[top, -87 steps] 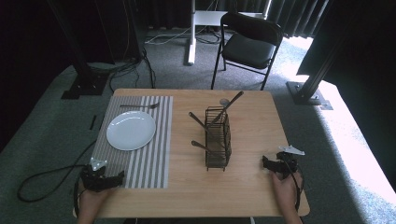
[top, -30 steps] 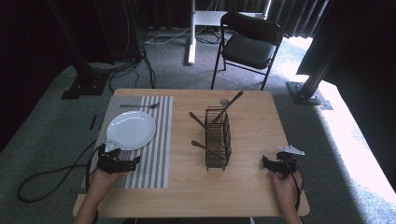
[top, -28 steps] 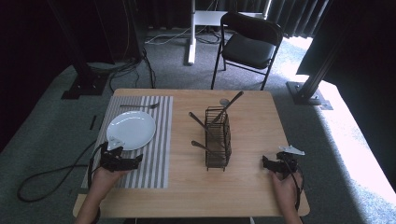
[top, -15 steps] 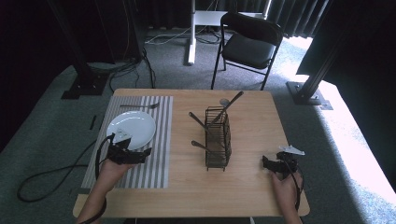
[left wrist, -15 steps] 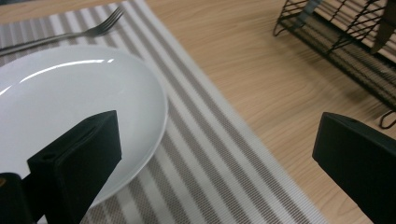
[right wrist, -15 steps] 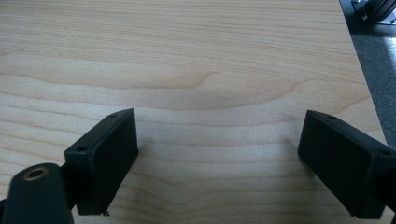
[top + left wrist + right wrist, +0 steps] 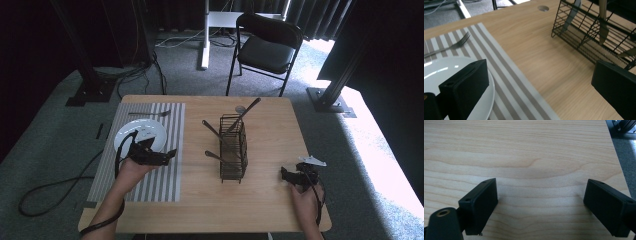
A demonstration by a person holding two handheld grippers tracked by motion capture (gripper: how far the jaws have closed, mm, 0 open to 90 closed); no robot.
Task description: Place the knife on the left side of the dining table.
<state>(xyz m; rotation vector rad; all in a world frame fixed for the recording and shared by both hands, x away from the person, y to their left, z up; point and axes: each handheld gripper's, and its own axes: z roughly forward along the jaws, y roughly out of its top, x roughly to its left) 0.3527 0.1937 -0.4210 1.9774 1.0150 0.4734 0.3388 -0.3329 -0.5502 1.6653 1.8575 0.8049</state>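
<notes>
While the black wire cutlery basket [image 7: 233, 147] is standing mid-desk with utensils leaning in it, the left gripper [image 7: 159, 155] is being held nearer to it, over the striped placemat's [image 7: 165, 182] right edge. In the left gripper view, the basket [image 7: 596, 32] is lying ahead and right of released jaws, beside the white round plate [image 7: 454, 75]. In the right gripper view, empty parted jaws are being held by the desk's right edge.

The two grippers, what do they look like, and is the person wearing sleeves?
Both are black. The left gripper has blocky, flat-faced fingers and trails a black cable. The right gripper carries a grey three-cornered plate on top, with a cable too. Both forearms are bare, with no sleeves visible.
</notes>
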